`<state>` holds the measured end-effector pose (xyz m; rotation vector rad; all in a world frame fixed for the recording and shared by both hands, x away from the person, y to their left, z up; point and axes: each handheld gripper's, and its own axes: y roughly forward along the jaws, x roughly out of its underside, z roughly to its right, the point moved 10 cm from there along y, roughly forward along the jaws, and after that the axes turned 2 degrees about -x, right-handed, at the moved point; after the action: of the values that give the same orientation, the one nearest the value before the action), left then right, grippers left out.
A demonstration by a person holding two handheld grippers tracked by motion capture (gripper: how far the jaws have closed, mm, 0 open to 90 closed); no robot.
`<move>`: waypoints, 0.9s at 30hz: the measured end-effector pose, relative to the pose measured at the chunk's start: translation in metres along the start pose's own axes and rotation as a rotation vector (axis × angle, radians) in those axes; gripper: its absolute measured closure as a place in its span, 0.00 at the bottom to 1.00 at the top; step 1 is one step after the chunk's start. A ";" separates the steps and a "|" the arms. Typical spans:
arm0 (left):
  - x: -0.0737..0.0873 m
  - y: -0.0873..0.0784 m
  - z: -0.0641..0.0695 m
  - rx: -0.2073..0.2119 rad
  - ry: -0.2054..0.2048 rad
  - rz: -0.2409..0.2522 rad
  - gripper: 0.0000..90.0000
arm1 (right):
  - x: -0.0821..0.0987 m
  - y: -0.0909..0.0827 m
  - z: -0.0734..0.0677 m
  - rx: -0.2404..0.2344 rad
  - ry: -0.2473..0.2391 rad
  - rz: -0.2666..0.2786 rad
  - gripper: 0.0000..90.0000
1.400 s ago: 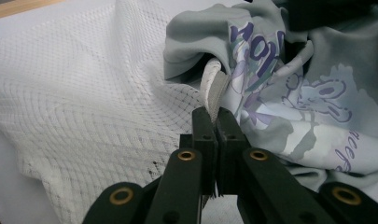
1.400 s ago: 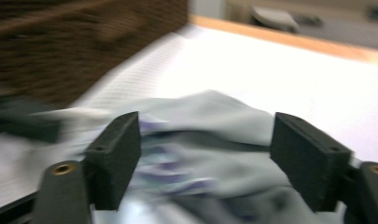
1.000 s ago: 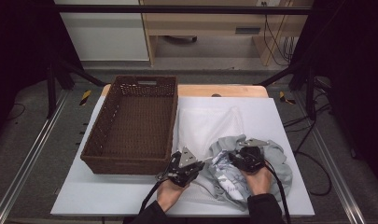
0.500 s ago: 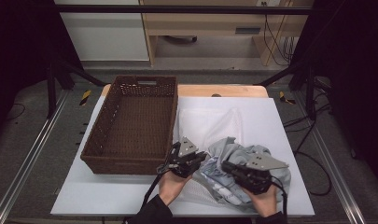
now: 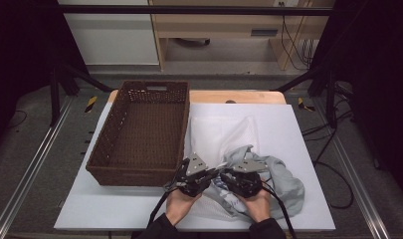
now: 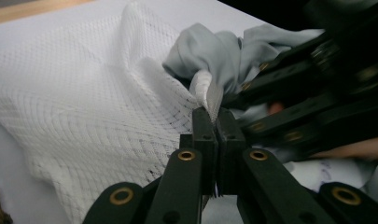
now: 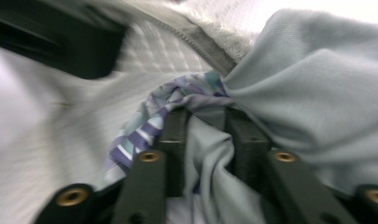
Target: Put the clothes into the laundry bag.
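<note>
**Right gripper back beside the left, garment at the mesh bag's edge**

Since half a second ago the right gripper (image 5: 228, 175) has swung in from the right and now sits just beside the left gripper (image 5: 215, 174) near the front of the white board (image 5: 298, 129). Left hardly shifted.

Left gripper: jaws clenched on the edge of the white mesh bag (image 6: 84, 102), a fold of mesh standing up between the tips. Bag lies flat on the board, just right of the wicker basket (image 5: 139, 132).

Right gripper: jaws have just been opening, with grey garment (image 7: 317, 79) bunched between them; a patterned purple-and-teal patch shows by the left jaw. Pads look apart from the cloth in places; grip loose.

Garment: heaped at front right of the board, partly over the bag's near end, touching both grippers.
</note>
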<state>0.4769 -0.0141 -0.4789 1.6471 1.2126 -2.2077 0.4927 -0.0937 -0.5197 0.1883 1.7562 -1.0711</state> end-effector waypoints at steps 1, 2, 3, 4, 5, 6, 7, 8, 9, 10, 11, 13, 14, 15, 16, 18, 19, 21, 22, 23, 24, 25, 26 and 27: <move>0.000 0.000 0.000 0.000 0.000 0.000 0.98 | 0.000 0.000 0.000 0.000 0.000 0.000 0.74; 0.003 0.000 -0.001 -0.005 0.005 -0.005 0.98 | -0.003 -0.019 -0.002 -0.015 0.000 0.016 0.63; 0.004 0.000 -0.002 -0.010 0.010 -0.012 0.98 | -0.003 -0.019 -0.002 -0.015 0.000 0.016 0.63; 0.004 -0.001 -0.001 -0.009 0.010 -0.010 0.98 | -0.010 -0.040 0.004 0.009 -0.004 0.066 0.54; 0.005 0.000 -0.001 -0.011 0.014 -0.013 0.98 | -0.014 -0.050 0.010 0.036 -0.001 0.085 0.48; 0.005 0.000 0.000 -0.012 0.019 -0.013 0.98 | -0.018 -0.057 0.020 0.083 0.004 0.103 0.44; 0.005 0.000 0.000 -0.012 0.019 -0.013 0.98 | -0.022 -0.063 0.032 0.135 0.016 0.121 0.40; 0.007 0.002 0.001 -0.010 0.024 -0.019 0.98 | -0.024 -0.066 0.044 0.173 0.037 0.129 0.36; 0.007 0.002 0.001 -0.010 0.024 -0.019 0.98 | -0.026 -0.064 0.055 0.195 0.064 0.129 0.33; 0.008 0.003 0.000 -0.016 0.032 -0.024 0.98 | -0.026 -0.060 0.064 0.193 0.096 0.122 0.31; 0.009 0.003 -0.001 -0.019 0.034 -0.026 0.98 | -0.025 -0.053 0.070 0.177 0.130 0.113 0.30; 0.009 0.004 -0.002 -0.022 0.033 -0.028 0.98 | -0.020 -0.036 0.079 0.163 0.174 0.068 0.29; 0.011 0.004 -0.004 -0.022 0.026 -0.033 0.98 | -0.016 -0.027 0.080 0.158 0.181 0.037 0.32; 0.011 0.004 -0.004 -0.022 0.026 -0.033 0.98 | -0.016 -0.027 0.080 0.158 0.181 0.037 0.32; 0.011 0.005 -0.004 -0.026 0.027 -0.036 0.98 | -0.011 -0.018 0.079 0.142 0.185 0.001 0.37; 0.013 0.006 -0.006 -0.032 0.028 -0.045 0.98 | -0.002 -0.005 0.075 0.114 0.189 -0.059 0.59; 0.014 0.007 -0.007 -0.033 0.027 -0.048 0.98 | 0.001 -0.003 0.072 0.090 0.189 -0.080 0.72; 0.015 0.008 -0.008 -0.038 0.022 -0.052 0.98 | -0.001 -0.010 0.066 0.066 0.172 -0.082 0.95; 0.015 0.007 -0.009 -0.039 0.019 -0.050 0.98 | -0.001 -0.010 0.066 0.066 0.172 -0.082 0.95; 0.014 0.007 -0.010 -0.041 0.015 -0.046 0.98 | -0.004 -0.016 0.064 0.065 0.161 -0.065 0.95; 0.013 0.006 -0.010 -0.043 0.014 -0.045 0.98 | -0.007 -0.023 0.060 0.058 0.152 -0.044 0.96; 0.012 0.005 -0.011 -0.046 0.012 -0.043 0.98 | -0.016 -0.040 0.050 0.014 0.124 0.021 0.96; 0.010 0.004 -0.012 -0.052 0.008 -0.040 0.98 | -0.021 -0.049 0.043 -0.018 0.116 0.057 0.96; 0.010 0.004 -0.012 -0.052 0.008 -0.040 0.98 | -0.025 -0.058 0.035 -0.054 0.105 0.093 0.96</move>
<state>0.4845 -0.0057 -0.4902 1.6273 1.3037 -2.1755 0.4949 -0.1448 -0.4695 0.2941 1.8494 -0.9602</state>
